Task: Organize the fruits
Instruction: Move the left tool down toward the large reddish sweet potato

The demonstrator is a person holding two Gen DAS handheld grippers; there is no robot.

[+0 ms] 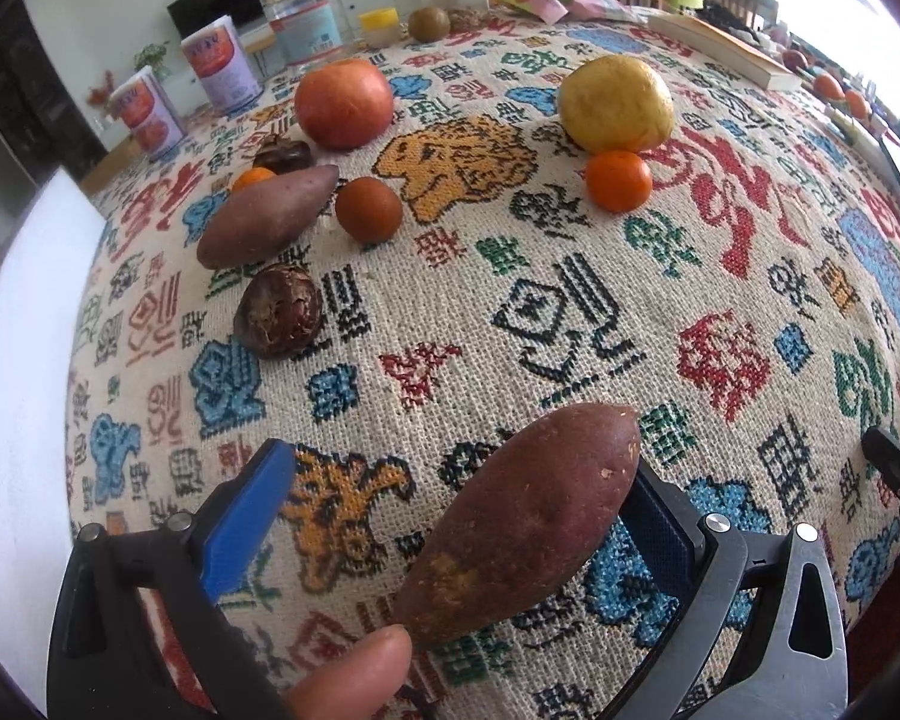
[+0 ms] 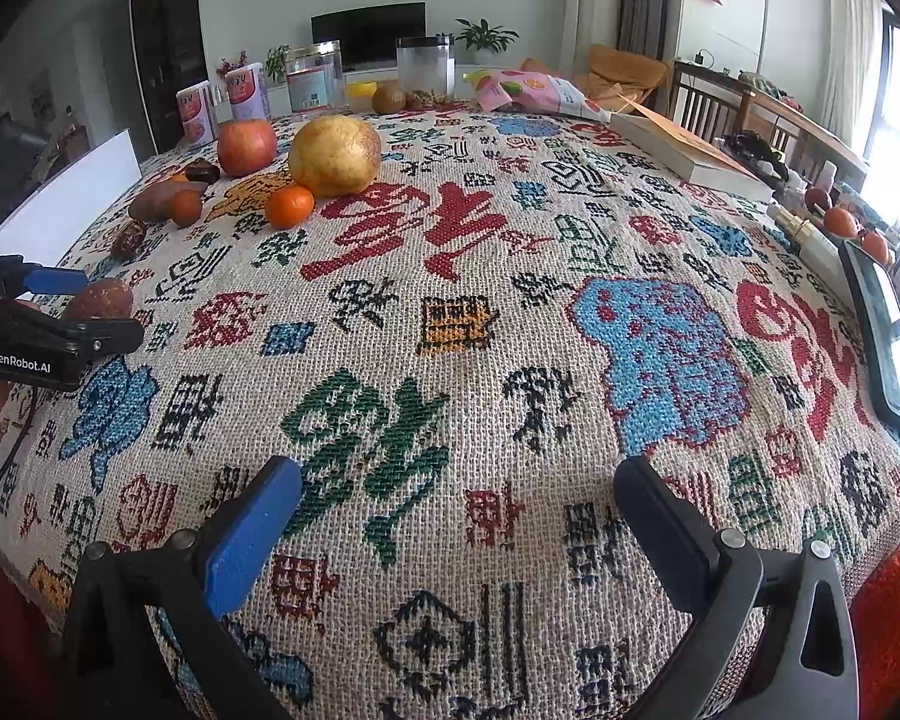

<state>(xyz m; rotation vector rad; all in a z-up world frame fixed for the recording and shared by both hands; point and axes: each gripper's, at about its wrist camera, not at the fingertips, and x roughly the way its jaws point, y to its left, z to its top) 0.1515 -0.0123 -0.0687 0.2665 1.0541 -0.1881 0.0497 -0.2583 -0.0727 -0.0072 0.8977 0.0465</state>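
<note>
In the left wrist view my left gripper (image 1: 459,468) is open, low over the patterned tablecloth (image 1: 510,312). A reddish-brown sweet potato (image 1: 528,516) lies between its fingers, leaning on the right one and well apart from the blue left pad (image 1: 252,510). A person's fingertip (image 1: 354,678) touches its near end. Further back sit a second sweet potato (image 1: 267,216), a dark passion fruit (image 1: 279,312), an apple (image 1: 343,102), a yellow pear (image 1: 617,103) and a tangerine (image 1: 619,180). My right gripper (image 2: 457,468) is open over bare cloth, holding nothing.
Cans (image 1: 219,69), jars (image 1: 303,18) and a snack bag (image 2: 528,90) line the far edge. A book (image 2: 690,156) and a dark tablet (image 2: 882,330) lie at the right. A white board (image 2: 72,192) stands at the left edge. An orange-brown fruit (image 1: 369,208) sits beside the far sweet potato.
</note>
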